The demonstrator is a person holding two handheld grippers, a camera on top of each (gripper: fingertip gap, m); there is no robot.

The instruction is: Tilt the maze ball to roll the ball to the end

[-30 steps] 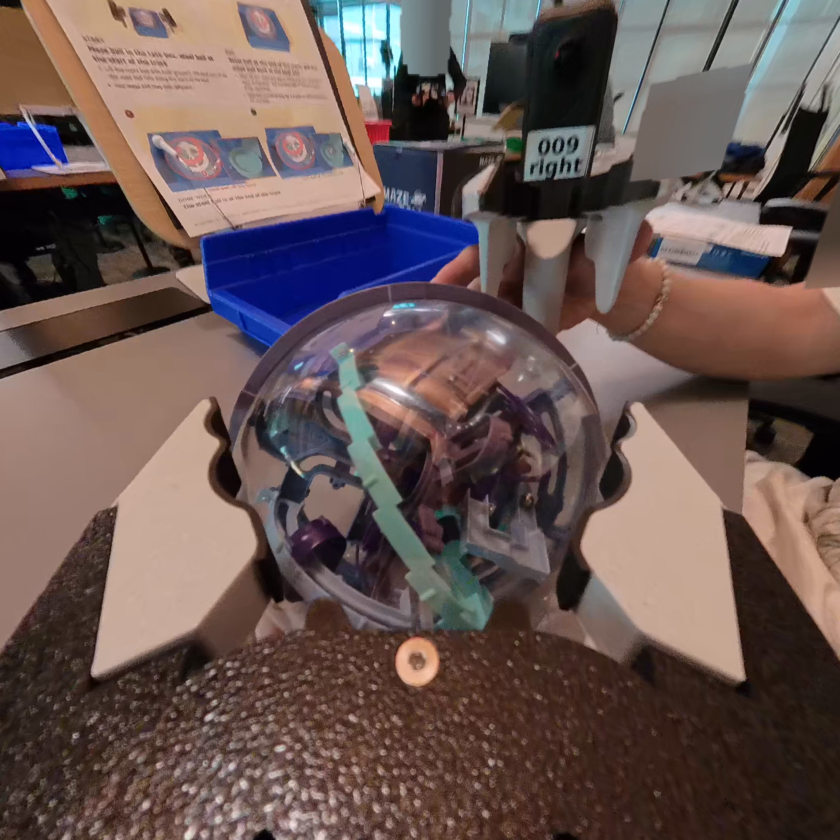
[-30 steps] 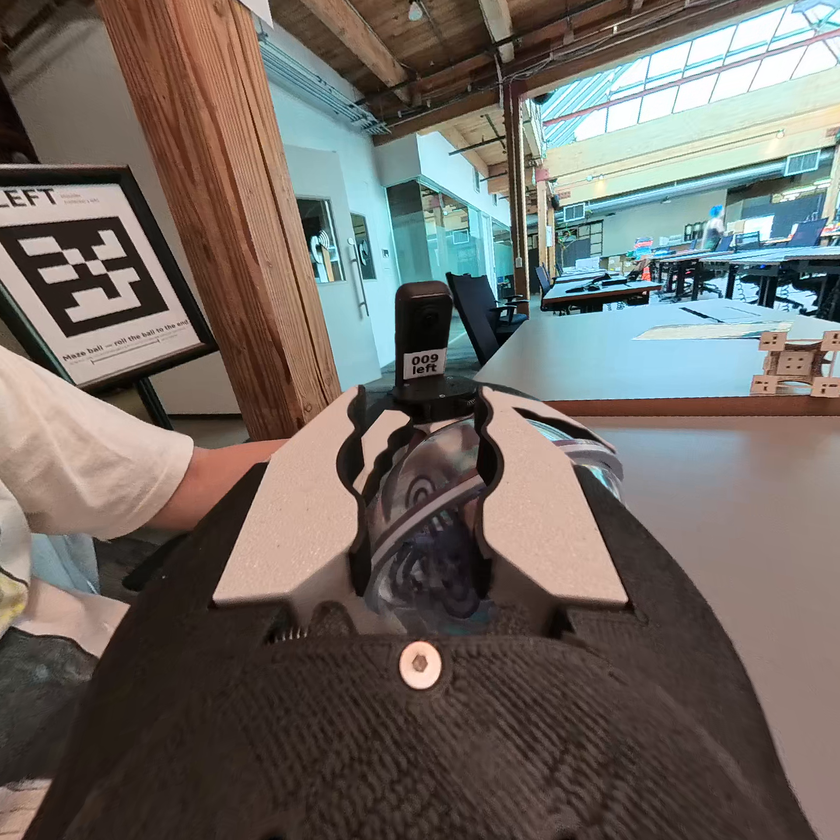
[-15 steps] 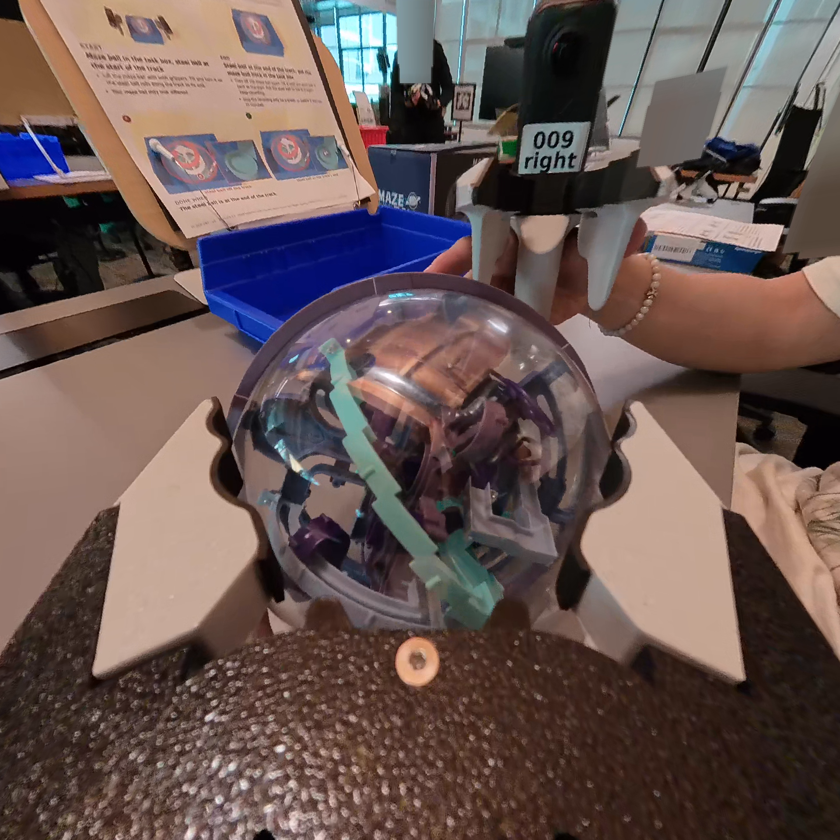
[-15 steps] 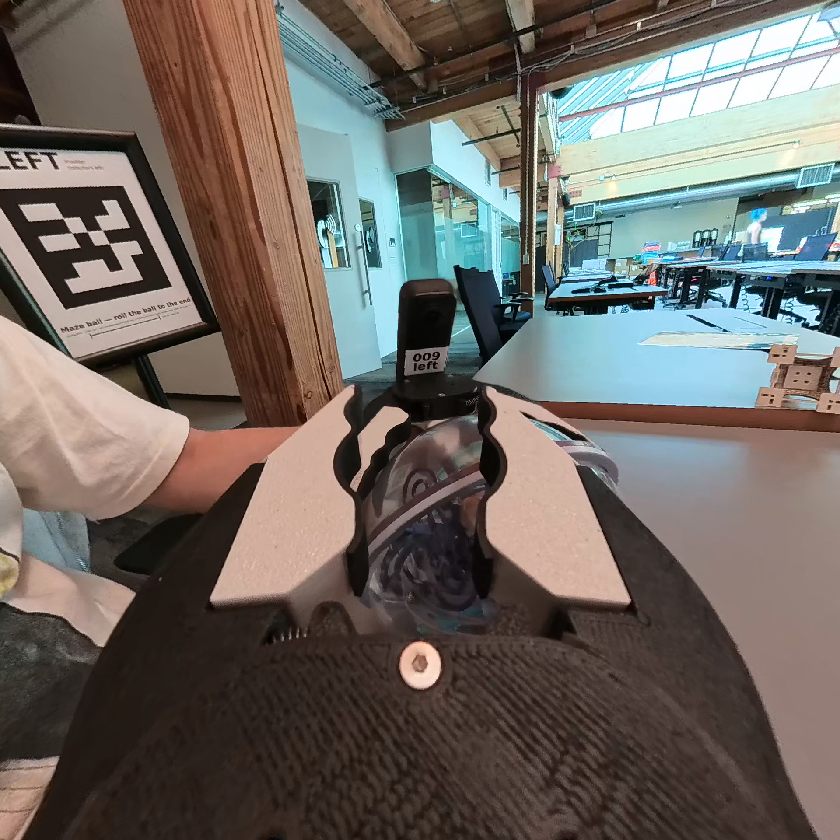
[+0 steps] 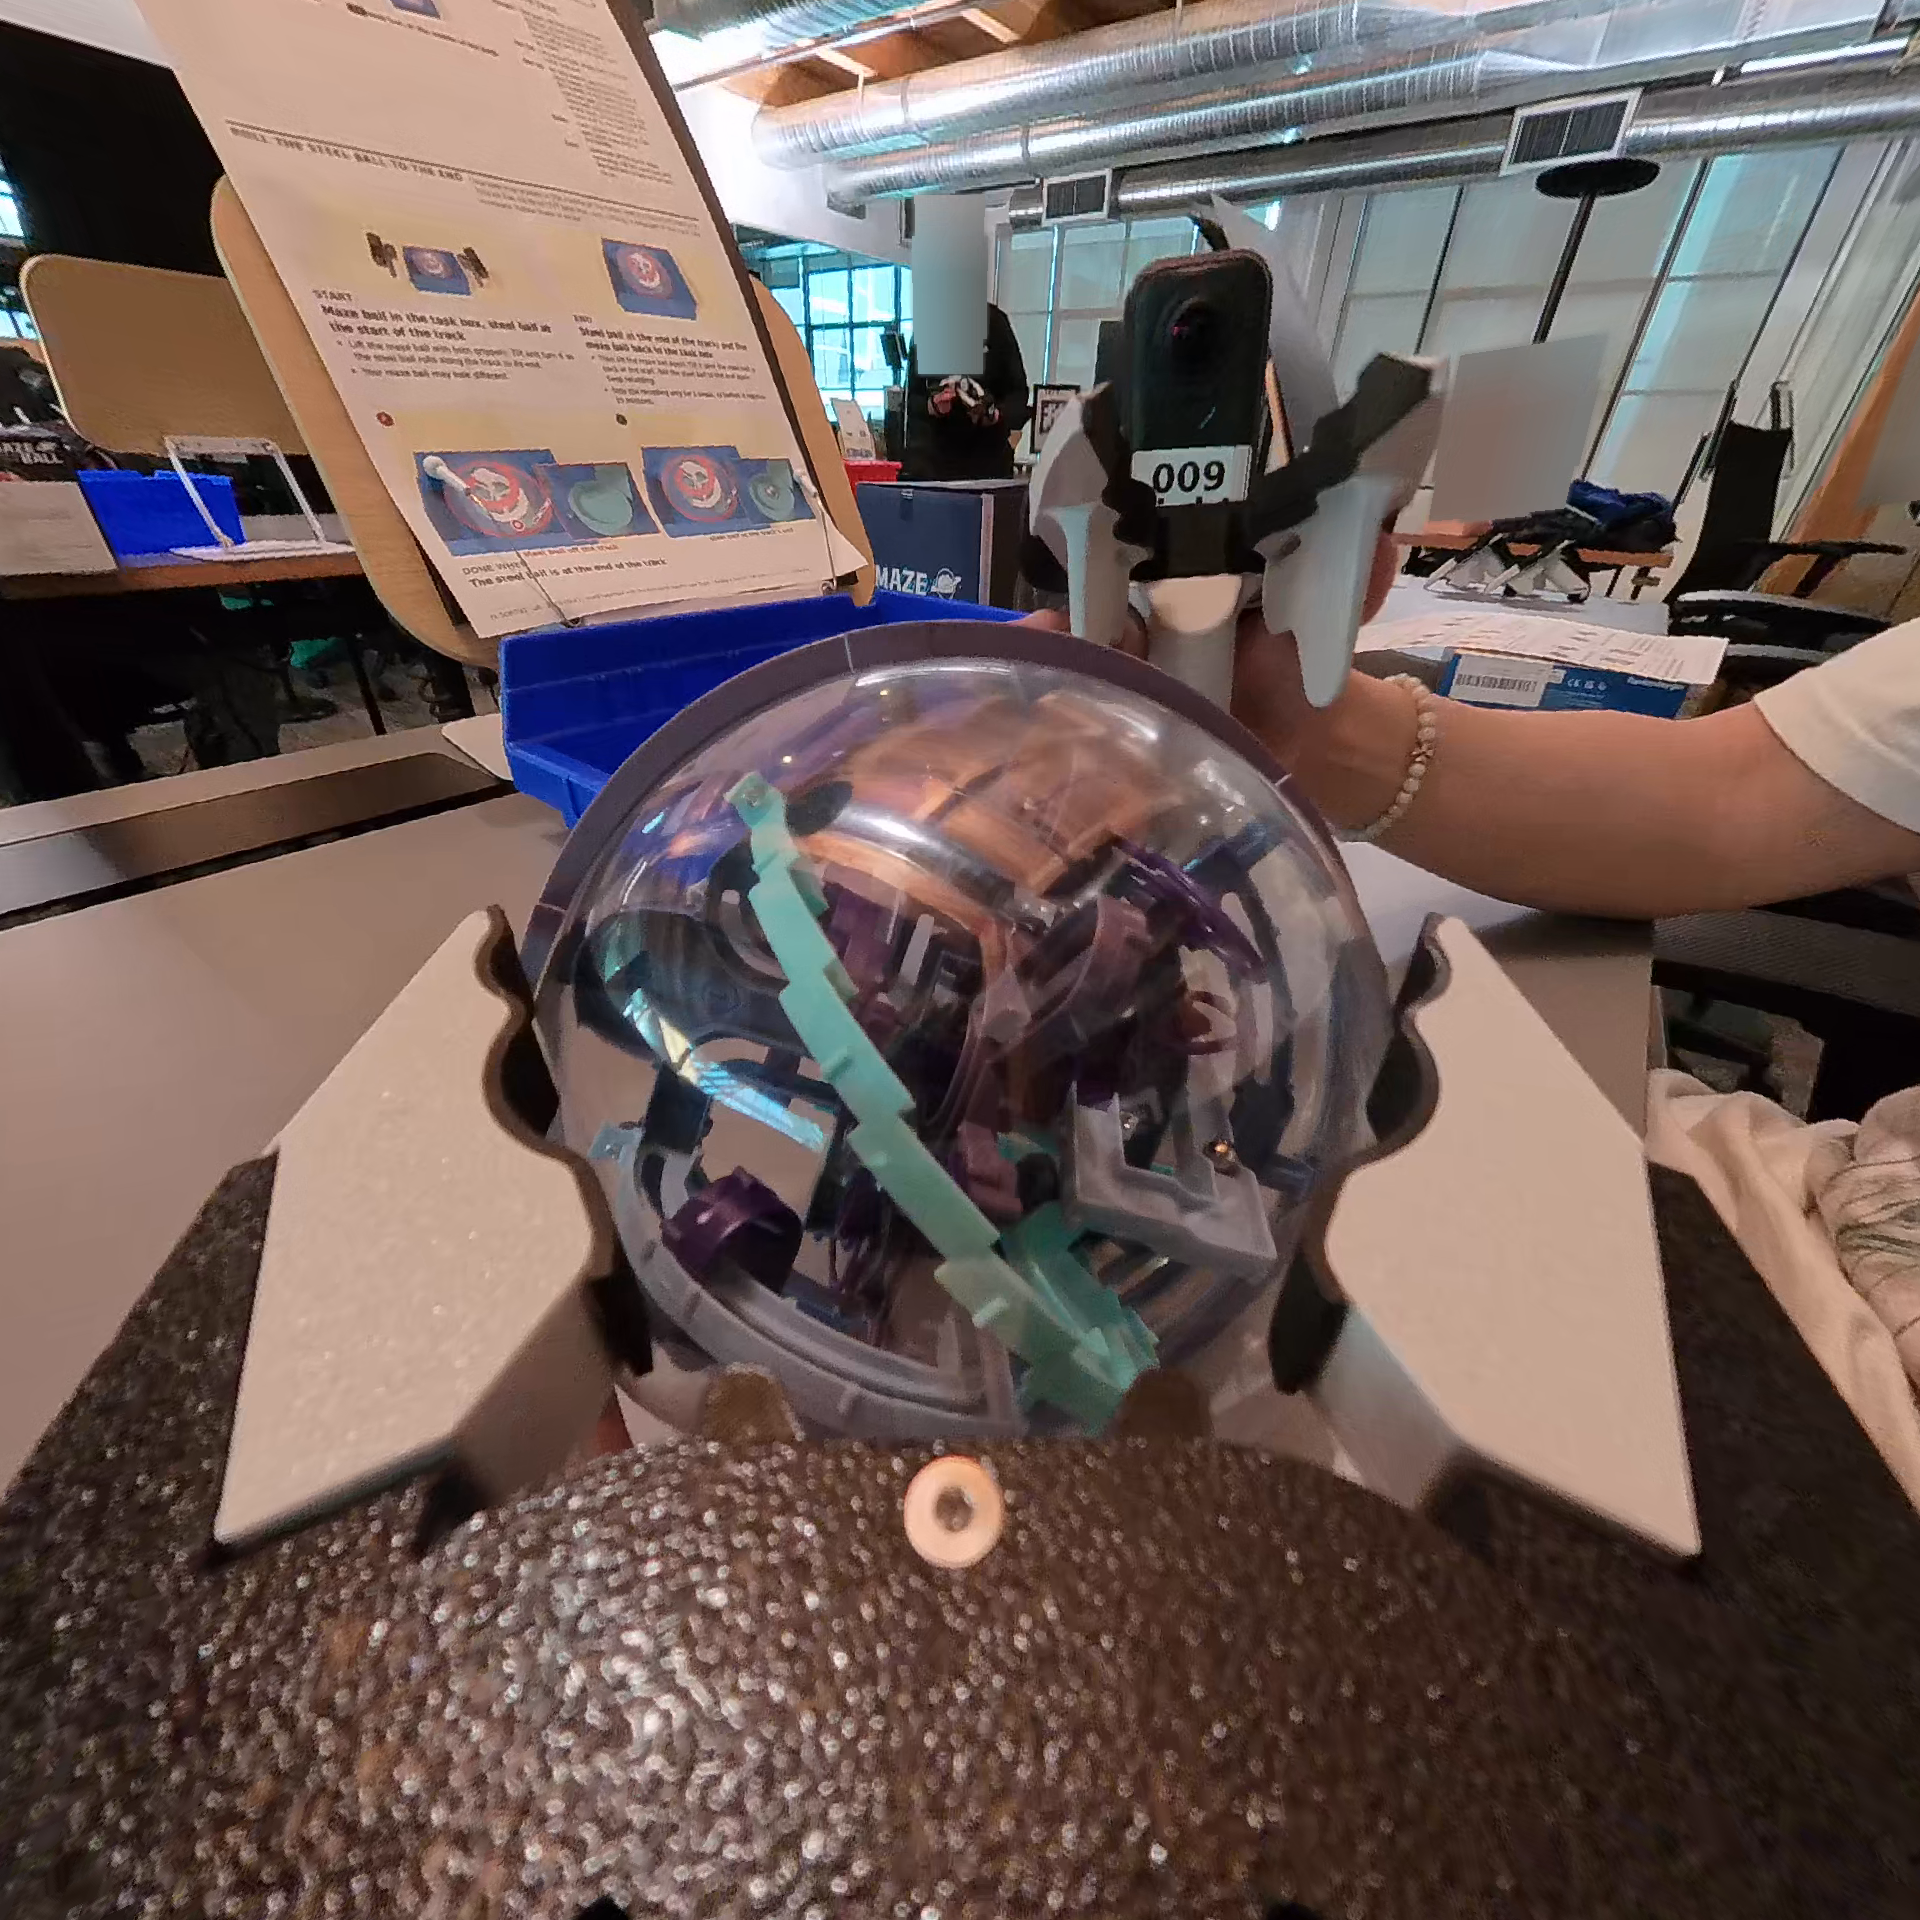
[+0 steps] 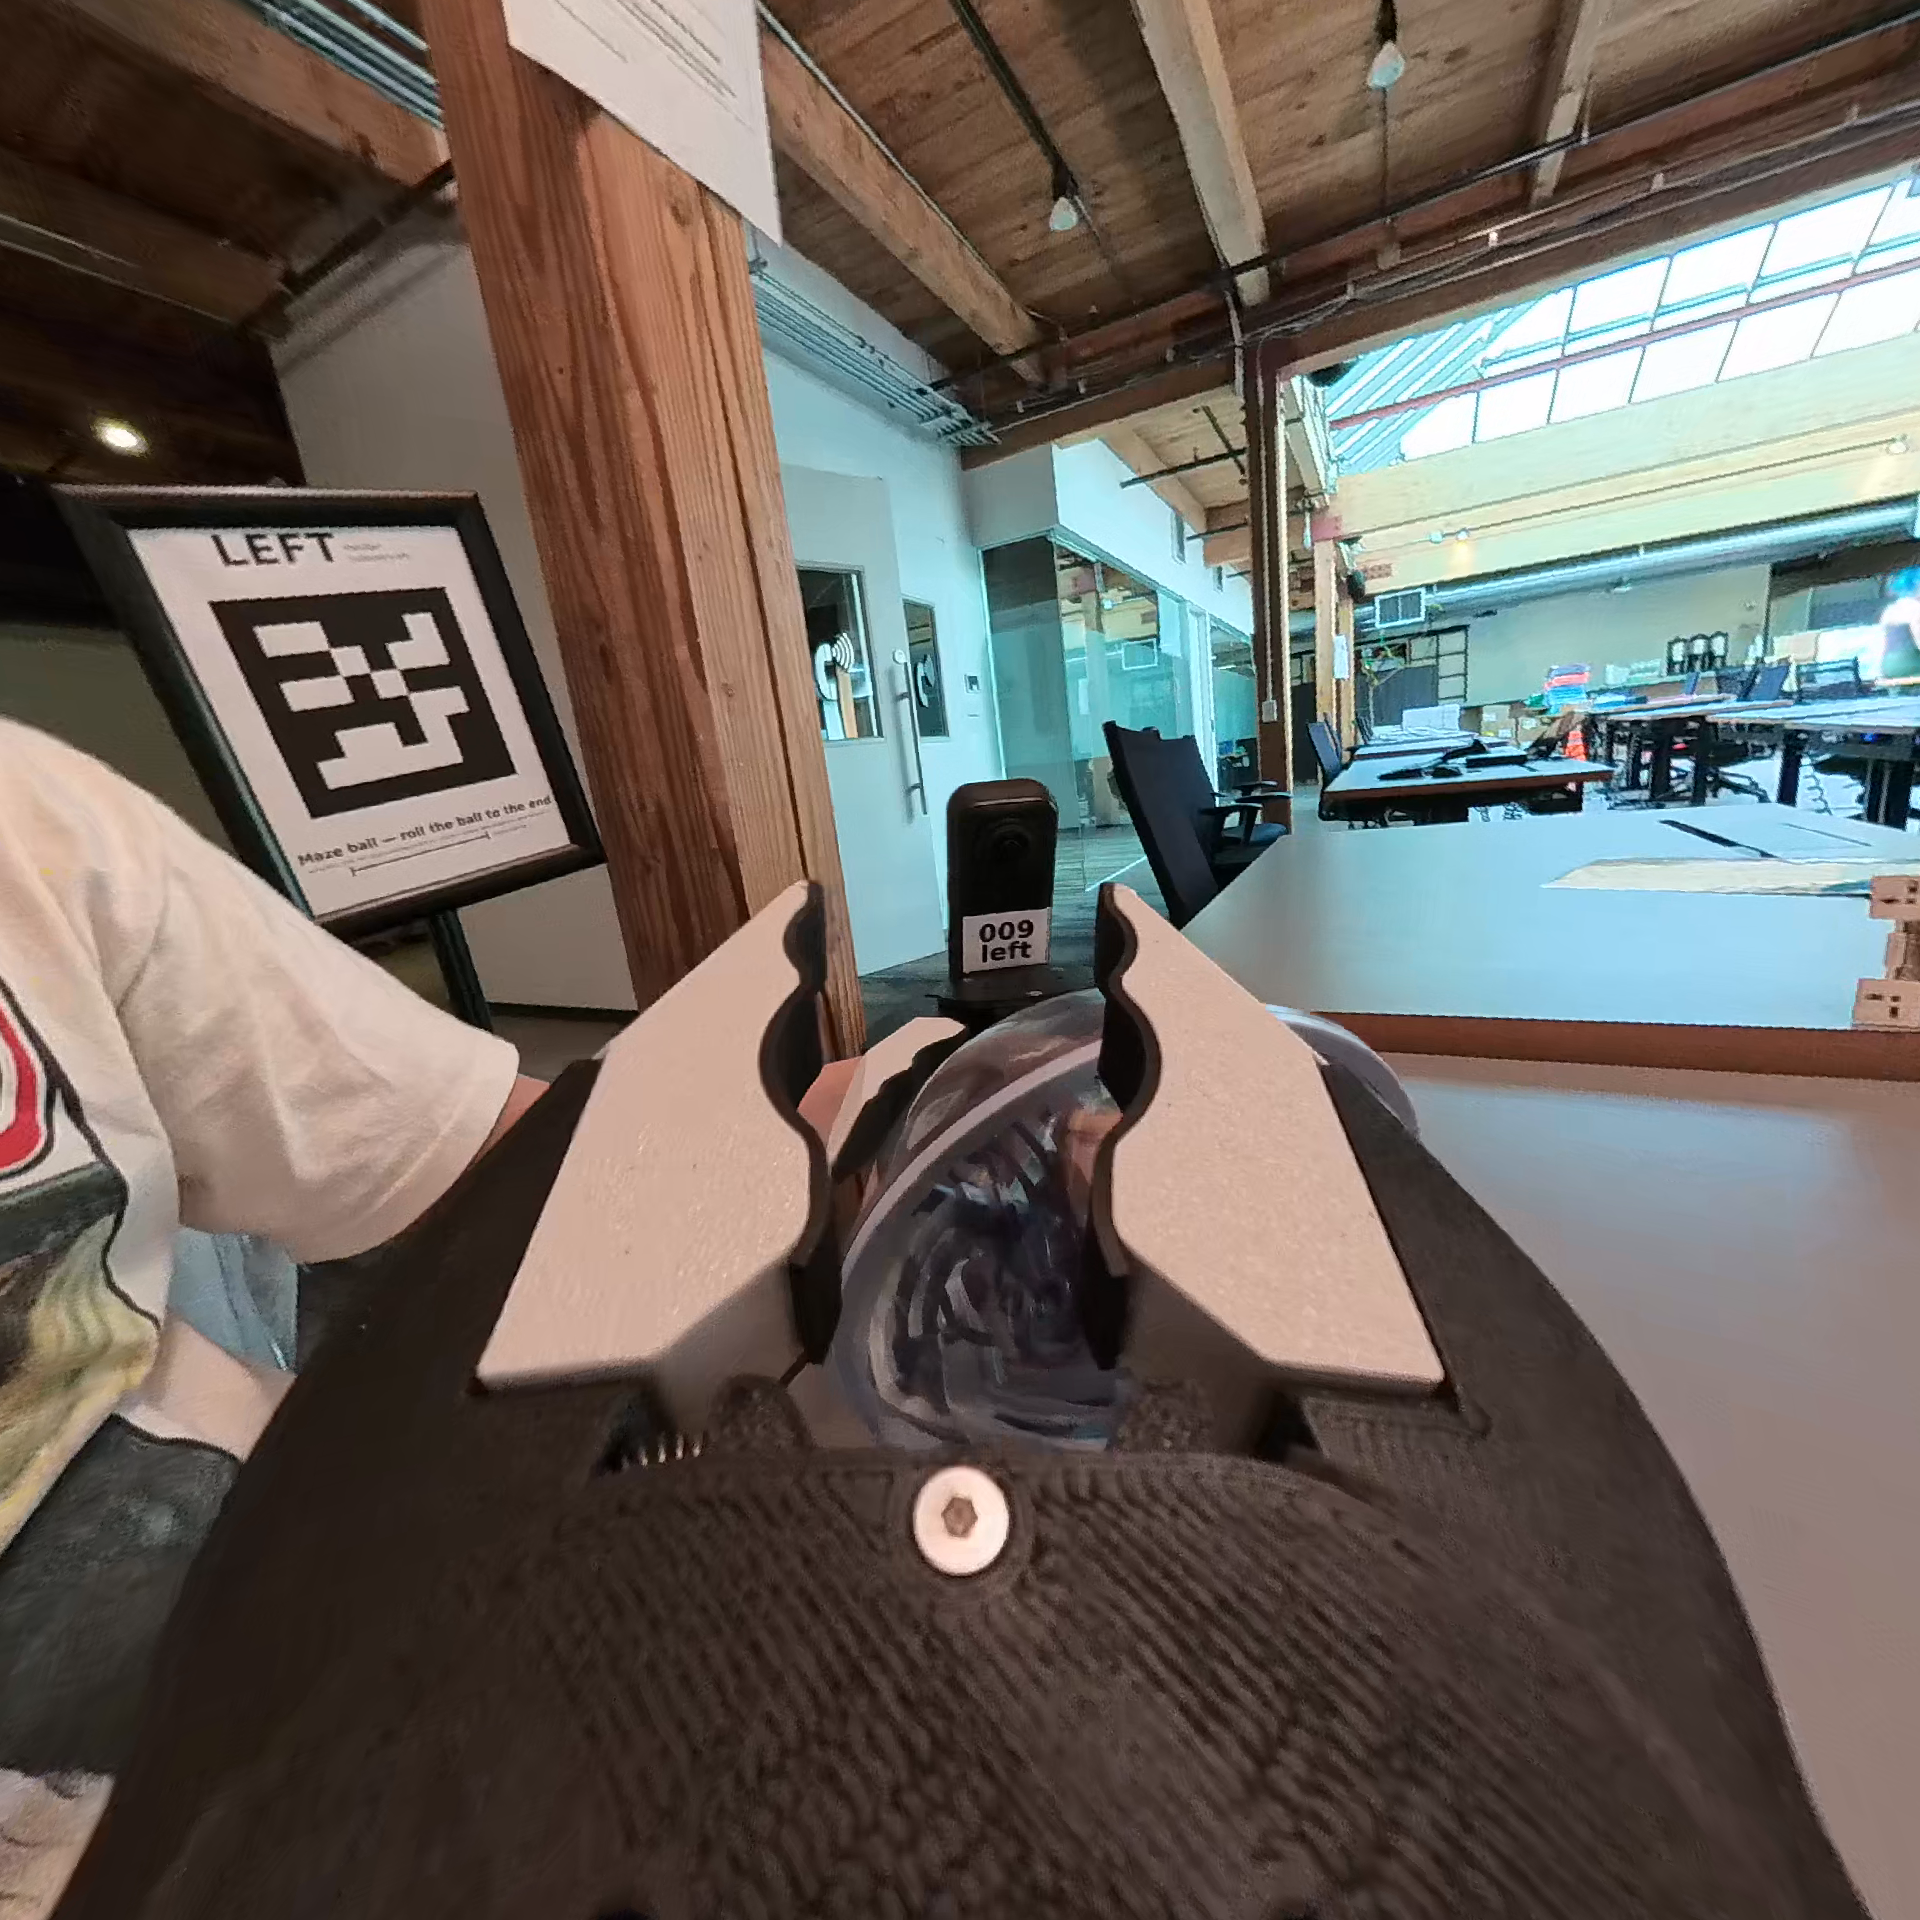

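The maze ball (image 5: pixel 935 1039) is a clear sphere with teal, purple and grey tracks inside and a dark ring round its middle. My left gripper (image 5: pixel 961 935) is shut on it, with one finger on each side, and holds it above the grey table (image 5: pixel 208 987). My right gripper (image 5: pixel 1205 582) grips the ball's far upper edge. In the right wrist view, my right gripper (image 6: pixel 956 935) is shut on the maze ball (image 6: pixel 987 1268), which shows between the fingers. A small shiny ball (image 5: pixel 1224 1148) seems to sit in the grey track.
A blue bin (image 5: pixel 665 686) stands just behind the ball, with an instruction board (image 5: pixel 520 312) leaning over it. A person's forearm (image 5: pixel 1610 821) reaches in from the right. A wooden post (image 6: pixel 623 520) and a framed sign (image 6: pixel 343 696) stand beyond the table's left side.
Both grippers have pitched upward with the ball in them, so more ceiling shows. The ball has tilted a little and the inner tracks have shifted. Both grips are unchanged.
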